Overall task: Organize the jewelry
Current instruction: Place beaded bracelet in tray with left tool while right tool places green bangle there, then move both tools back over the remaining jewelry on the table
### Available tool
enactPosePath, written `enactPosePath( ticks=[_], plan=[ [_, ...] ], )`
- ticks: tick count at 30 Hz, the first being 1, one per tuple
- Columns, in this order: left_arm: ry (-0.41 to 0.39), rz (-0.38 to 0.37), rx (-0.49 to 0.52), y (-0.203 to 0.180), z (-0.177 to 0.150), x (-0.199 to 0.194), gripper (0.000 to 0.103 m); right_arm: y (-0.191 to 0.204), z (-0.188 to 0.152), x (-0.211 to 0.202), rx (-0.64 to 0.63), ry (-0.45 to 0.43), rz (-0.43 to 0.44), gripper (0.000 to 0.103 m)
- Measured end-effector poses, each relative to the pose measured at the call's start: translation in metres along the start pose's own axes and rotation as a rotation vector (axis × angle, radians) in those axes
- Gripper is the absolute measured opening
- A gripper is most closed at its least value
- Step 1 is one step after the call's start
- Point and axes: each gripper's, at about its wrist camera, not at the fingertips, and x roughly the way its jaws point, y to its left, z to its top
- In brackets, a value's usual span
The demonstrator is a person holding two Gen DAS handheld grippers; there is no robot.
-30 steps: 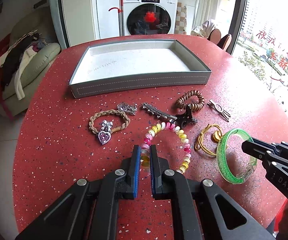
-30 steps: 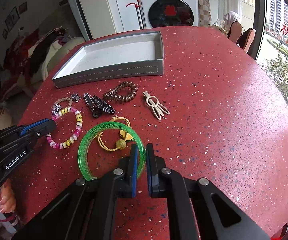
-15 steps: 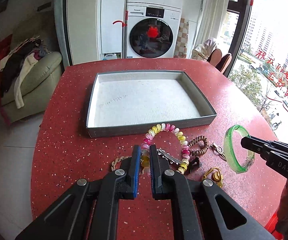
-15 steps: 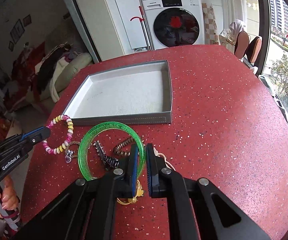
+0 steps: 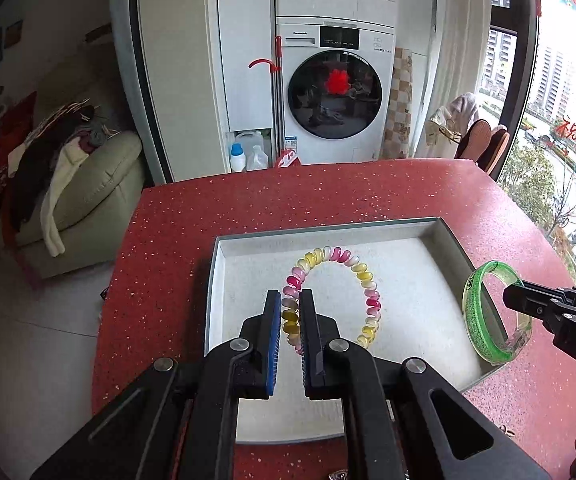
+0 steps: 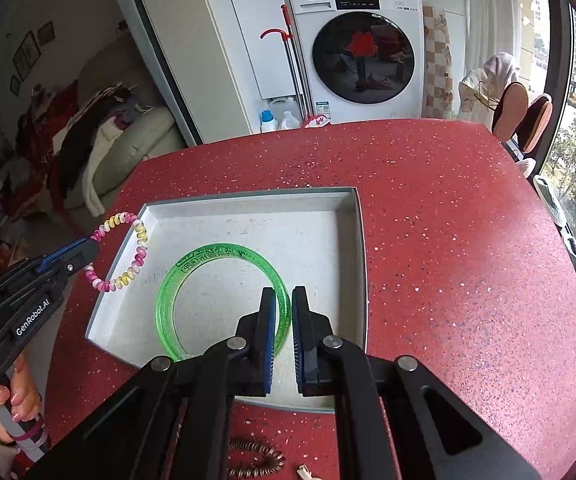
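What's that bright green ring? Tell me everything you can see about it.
The green bangle is a rigid, see-through hoop that looks like glittery plastic, with faint dark lettering along its rim. The right claw pinches its near side between blue-padded fingers. It hangs tilted in the air above the grey tray, over the pale lining on the tray's right side. Apart from the claw, nothing seems to touch it. The left wrist view shows it nearly edge-on by the tray's right wall.
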Motion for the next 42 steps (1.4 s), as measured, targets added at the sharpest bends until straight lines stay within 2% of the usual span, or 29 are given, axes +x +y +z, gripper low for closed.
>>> enactPosePath(
  ticks=[5, 11, 22, 25, 27, 28, 29, 31, 36, 37, 39, 41, 42],
  plan=[
    [0.040, 0.037, -0.002, -0.001, 0.002, 0.048, 0.028, -0.010, 0.010, 0.045, 0.033, 0.045, -0.015, 0.009],
    [0.107, 0.046, 0.001, -0.007, -0.009, 0.083, 0.028, -0.016, 0.012, 0.078, 0.026, 0.081, -0.052, 0.009],
    [0.163, 0.079, 0.032, -0.015, -0.020, 0.106, 0.028, -0.008, -0.002, 0.087, -0.007, 0.091, -0.085, 0.009],
    [0.154, 0.091, 0.038, -0.016, -0.021, 0.107, 0.028, -0.006, -0.003, 0.087, -0.017, 0.086, -0.089, 0.010],
    [0.154, 0.097, 0.048, -0.016, -0.021, 0.106, 0.028, -0.004, -0.003, 0.086, -0.018, 0.088, -0.070, 0.017],
    [0.157, 0.102, 0.053, -0.017, -0.020, 0.106, 0.028, -0.002, -0.003, 0.084, -0.019, 0.087, -0.059, 0.025],
    [0.160, 0.105, 0.057, -0.017, -0.020, 0.106, 0.028, -0.002, -0.003, 0.082, -0.018, 0.082, -0.055, 0.040],
    [0.167, 0.099, 0.052, -0.017, -0.020, 0.106, 0.028, 0.000, -0.004, 0.073, -0.015, 0.056, -0.042, 0.054],
    [0.137, 0.072, 0.022, -0.013, -0.018, 0.095, 0.029, 0.000, -0.005, 0.046, 0.009, 0.000, -0.008, 0.058],
    [0.130, 0.068, 0.020, -0.012, -0.017, 0.093, 0.034, 0.000, -0.006, 0.040, 0.015, -0.012, -0.001, 0.060],
    [0.115, 0.067, 0.005, -0.010, -0.016, 0.088, 0.103, 0.000, -0.008, 0.030, 0.024, -0.030, 0.010, 0.062],
    [0.058, 0.065, -0.022, -0.005, -0.015, 0.076, 0.103, 0.001, -0.012, 0.020, 0.035, -0.043, 0.024, 0.063],
    [0.060, 0.060, -0.016, -0.005, -0.013, 0.074, 0.103, 0.001, -0.014, 0.015, 0.041, -0.048, 0.031, 0.064]
  ],
)
